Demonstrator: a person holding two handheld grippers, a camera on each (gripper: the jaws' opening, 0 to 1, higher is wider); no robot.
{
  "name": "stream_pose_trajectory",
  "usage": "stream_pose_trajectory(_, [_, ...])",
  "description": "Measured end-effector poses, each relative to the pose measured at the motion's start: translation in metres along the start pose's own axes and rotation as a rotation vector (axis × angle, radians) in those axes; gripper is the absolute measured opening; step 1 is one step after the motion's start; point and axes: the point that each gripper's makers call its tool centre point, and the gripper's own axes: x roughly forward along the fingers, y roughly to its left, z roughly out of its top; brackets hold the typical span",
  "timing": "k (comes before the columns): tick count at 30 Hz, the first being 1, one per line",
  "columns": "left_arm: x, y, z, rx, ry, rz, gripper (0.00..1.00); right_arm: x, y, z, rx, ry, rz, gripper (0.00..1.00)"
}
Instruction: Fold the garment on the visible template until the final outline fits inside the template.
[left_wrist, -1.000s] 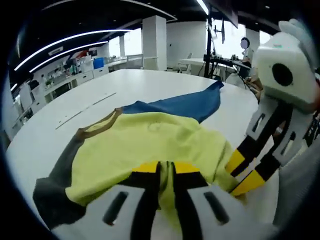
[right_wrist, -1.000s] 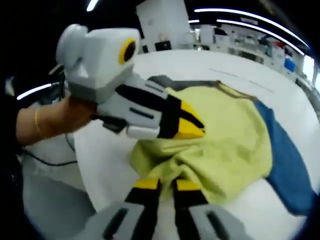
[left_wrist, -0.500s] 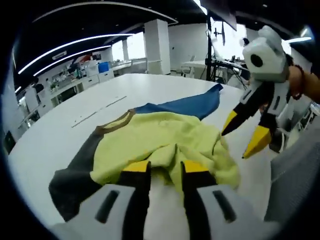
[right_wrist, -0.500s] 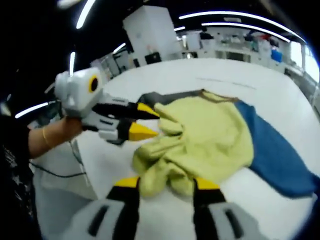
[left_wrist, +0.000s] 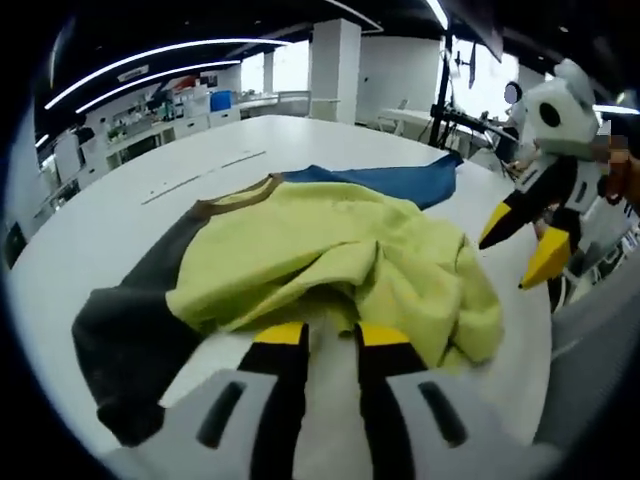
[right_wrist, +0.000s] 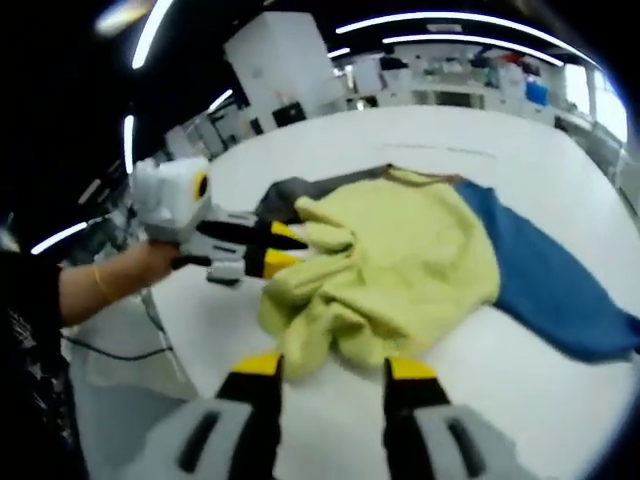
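Both hand-held grippers have let go and drawn back; left hand-held gripper (left_wrist: 328, 335) and right hand-held gripper (right_wrist: 335, 367) stand apart, empty; garment (left_wrist: 330, 255) lies bunched on the worktop (left_wrist: 130, 190), apparently released for regrasping.

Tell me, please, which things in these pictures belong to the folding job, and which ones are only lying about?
Belonging to the job:
- the garment, yellow-green with a grey sleeve and a blue sleeve, bunched on the white table
- the left tongs, open
- the right tongs, open

Only around:
- shelves and benches in the background
- a black stand behind the table
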Motion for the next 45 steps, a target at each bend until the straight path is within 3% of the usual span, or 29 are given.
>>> stream_pose_trajectory(10, [0.012, -0.007, -0.001, -0.060, 0.012, -0.035, 0.05, 0.026, 0.011, -0.007, 0.058, -0.014, 0.061, 0.22])
stream_pose_trajectory(16, [0.008, -0.009, 0.002, -0.051, 0.017, -0.037, 0.00, 0.027, 0.013, -0.004, 0.058, -0.041, 0.089, 0.00])
stream_pose_trajectory(22, [-0.008, -0.002, 0.000, -0.063, 0.008, -0.016, 0.00, 0.015, 0.004, 0.000, 0.089, -0.061, 0.085, 0.00])
stream_pose_trajectory(29, [-0.038, -0.001, 0.002, -0.056, -0.010, 0.010, 0.00, -0.003, 0.002, 0.005, 0.068, -0.073, 0.080, 0.00])
stream_pose_trajectory(32, [-0.053, -0.009, 0.008, -0.040, -0.012, 0.028, 0.00, -0.014, 0.003, 0.008, 0.052, -0.084, 0.071, 0.00])
stream_pose_trajectory(45, [-0.102, -0.008, -0.004, -0.079, 0.001, 0.110, 0.00, -0.046, -0.009, 0.004, 0.037, -0.084, 0.020, 0.00])
